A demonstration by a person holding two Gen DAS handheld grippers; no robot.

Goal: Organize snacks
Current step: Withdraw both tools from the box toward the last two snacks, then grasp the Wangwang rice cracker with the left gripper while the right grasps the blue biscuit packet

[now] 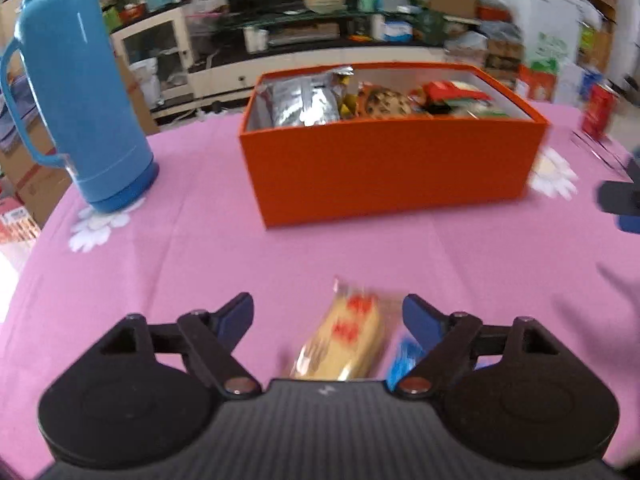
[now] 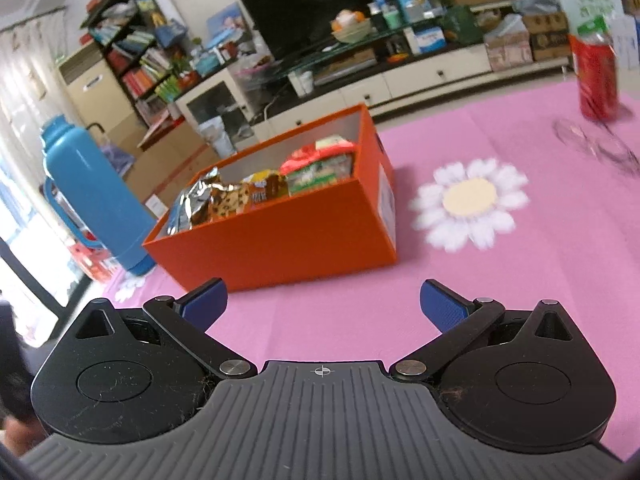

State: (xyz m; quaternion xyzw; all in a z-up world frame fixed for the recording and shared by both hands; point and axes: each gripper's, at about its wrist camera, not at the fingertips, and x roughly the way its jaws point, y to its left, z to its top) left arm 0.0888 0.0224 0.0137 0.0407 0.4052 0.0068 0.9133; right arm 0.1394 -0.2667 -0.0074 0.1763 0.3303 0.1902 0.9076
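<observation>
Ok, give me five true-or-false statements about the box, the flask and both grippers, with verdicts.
1. The orange box already holds several snacks. True.
2. The left gripper is shut on the yellow snack pack. False: its jaws stand open with the pack lying between them on the cloth.
3. The blue flask stands upright beside the box. True.
4. The right gripper carries a snack. False: it is open with only pink cloth between its fingers.
5. The red can sits inside the box. False: it stands on the cloth, apart from the box.
</observation>
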